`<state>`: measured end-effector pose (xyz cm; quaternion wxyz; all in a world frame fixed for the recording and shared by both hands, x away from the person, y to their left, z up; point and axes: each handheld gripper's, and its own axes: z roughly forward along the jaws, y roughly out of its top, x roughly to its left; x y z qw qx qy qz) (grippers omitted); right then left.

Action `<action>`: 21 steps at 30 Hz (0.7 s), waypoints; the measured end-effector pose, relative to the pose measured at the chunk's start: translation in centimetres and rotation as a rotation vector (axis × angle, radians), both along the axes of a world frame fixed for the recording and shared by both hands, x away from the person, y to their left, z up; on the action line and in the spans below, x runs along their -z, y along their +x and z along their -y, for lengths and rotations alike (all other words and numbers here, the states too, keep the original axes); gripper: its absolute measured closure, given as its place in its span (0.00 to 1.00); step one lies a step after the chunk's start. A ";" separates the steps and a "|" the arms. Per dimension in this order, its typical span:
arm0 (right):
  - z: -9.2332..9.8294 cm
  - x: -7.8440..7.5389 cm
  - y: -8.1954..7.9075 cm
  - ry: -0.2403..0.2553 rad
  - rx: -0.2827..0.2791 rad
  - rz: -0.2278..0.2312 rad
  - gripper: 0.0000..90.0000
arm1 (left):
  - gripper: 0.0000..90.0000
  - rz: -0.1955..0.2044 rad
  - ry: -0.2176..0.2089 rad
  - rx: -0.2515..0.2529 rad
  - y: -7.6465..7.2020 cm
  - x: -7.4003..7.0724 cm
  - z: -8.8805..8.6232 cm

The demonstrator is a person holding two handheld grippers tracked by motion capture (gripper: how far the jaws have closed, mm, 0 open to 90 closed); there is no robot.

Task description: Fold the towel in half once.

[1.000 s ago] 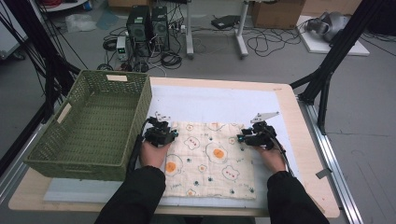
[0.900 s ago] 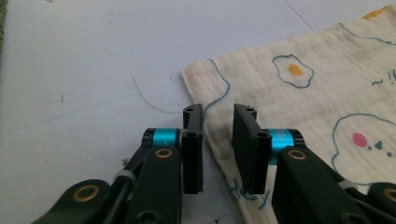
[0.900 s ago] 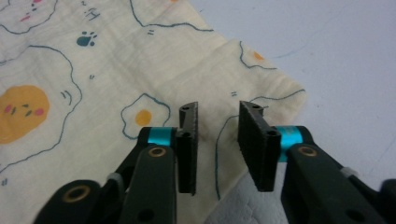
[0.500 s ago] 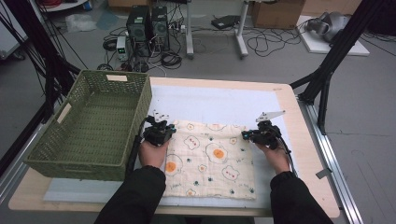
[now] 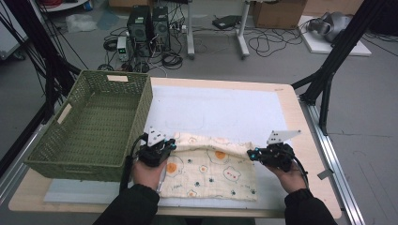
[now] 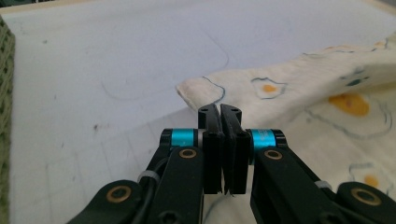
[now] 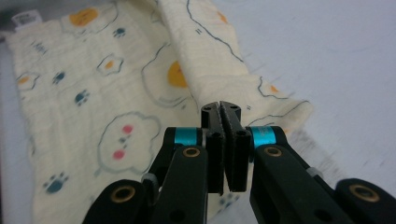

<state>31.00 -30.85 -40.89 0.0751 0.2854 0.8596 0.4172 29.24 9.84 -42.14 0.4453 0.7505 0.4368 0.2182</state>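
Left gripper (image 5: 172, 146) fingers (image 6: 209, 122) are pressed together on the far left corner of the printed cloth (image 5: 211, 173); right gripper (image 5: 250, 154) fingers (image 7: 232, 122) pinch its far right corner. Between the two grippers, the cloth's far edge is lifted and folded toward the person, the rest lying flat on the counter (image 5: 225, 84). A green basket (image 5: 94, 122) sits beside the left fingers.

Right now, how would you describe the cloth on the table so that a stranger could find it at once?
Start at the green woven basket on the table's left side. Just to its right, on the white mat, lies the cream cloth. It is the only fabric there, printed with fried eggs, bear faces and paw prints, its far edge folded toward the person.
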 end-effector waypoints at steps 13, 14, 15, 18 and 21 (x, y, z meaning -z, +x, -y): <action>0.5 -0.1 -1.3 0.004 -0.005 0.016 0.68 | 0.69 -0.065 0.000 0.085 -1.2 0.2 -0.5; 0.5 -0.3 -1.0 0.011 0.005 0.024 0.64 | 0.66 -0.074 -0.006 0.090 -0.8 0.1 -0.4; 0.6 -0.4 -0.5 0.015 0.015 0.030 0.62 | 0.65 -0.074 0.006 0.089 -0.5 0.1 -0.2; 0.5 0.4 0.8 0.012 0.022 -0.017 0.55 | 0.61 -0.106 -0.001 0.087 0.5 0.4 0.2; 0.1 1.5 1.7 -0.014 -0.005 -0.063 0.60 | 0.62 -0.167 -0.001 0.089 1.3 1.2 0.6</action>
